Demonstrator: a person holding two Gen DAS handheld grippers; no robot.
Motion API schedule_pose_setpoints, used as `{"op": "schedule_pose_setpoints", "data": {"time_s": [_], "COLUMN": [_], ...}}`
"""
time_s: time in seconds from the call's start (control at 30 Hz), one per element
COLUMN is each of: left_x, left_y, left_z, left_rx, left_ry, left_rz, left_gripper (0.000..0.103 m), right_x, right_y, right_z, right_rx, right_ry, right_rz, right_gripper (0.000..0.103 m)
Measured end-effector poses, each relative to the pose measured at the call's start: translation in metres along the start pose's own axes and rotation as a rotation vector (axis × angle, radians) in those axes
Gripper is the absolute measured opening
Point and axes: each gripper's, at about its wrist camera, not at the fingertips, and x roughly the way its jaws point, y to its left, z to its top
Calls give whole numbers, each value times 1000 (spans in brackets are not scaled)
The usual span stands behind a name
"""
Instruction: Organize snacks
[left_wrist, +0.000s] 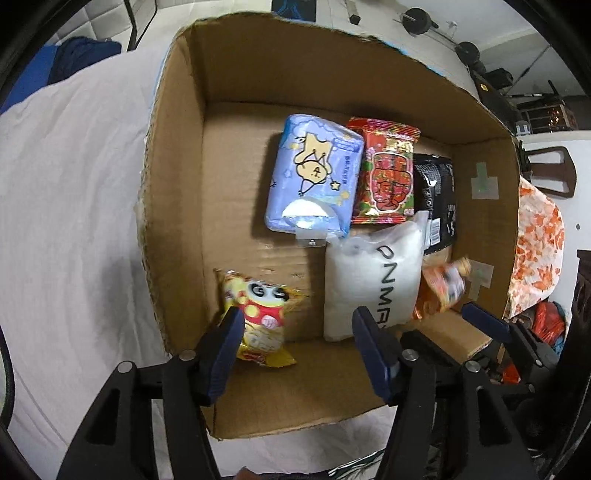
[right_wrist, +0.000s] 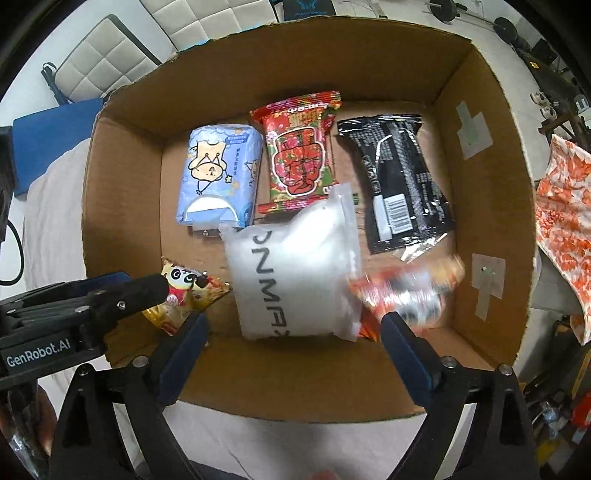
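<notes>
- Inside the open cardboard box, which sits on a white sheet, six packets lie on the floor of the box.
- Left gripper hangs over the near rim with its jaws spread wide and nothing between them; the yellow panda snack packet lies just past its left finger, at about 7 o'clock in the box.
- Right gripper is likewise spread apart and empty; a blurred orange snack packet lies at 5 o'clock, just beyond its right finger.
- White pouch with dark lettering lies at the centre, its top edge overlapping the bottom of the red snack packet at 12 o'clock.
- Blue tissue pack with a cartoon print lies just beside the red packet, at 10 o'clock.
- Black packet, barcode side up, lies at 2 o'clock, near the right wall.
</notes>
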Motion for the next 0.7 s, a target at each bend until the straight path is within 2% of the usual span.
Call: {"op": "schedule_pose_setpoints", "data": {"time_s": [0.03,0.07,0.13,0.3,0.37,0.53,0.7], "left_x": [-2,-5,-13,-34,-45,-61,-70], "left_y": [-3,-6,-11,-25,-31,-44,-57], "left_z": [-1,-3,-7,-19,-27,-46,-66], "left_rx": [9,16,27,54,59,71,73], "left_ry": [-10,-25,-70,-164,-212,-283,-330], "left_rz": [11,19,42,88,102,105,142], "left_gripper": [61,68,75,89,100,101,101], "right_x": [-3,-5,-10,-28,-36,-60,-84], "right_y": [-2,-3,-7,-21,-27,-38,-41], "right_z": [-2,-3,-7,-22,-26,-44,-60], "right_rx": [0,-1,0,25,27,24,-5], "right_ry": [-5,-16,-35,-85,-108,-166,-231], "right_rz": [-6,-9,-23,-43,-53,-82,-119], "right_gripper": [96,97,103,103,103,103,103]}}
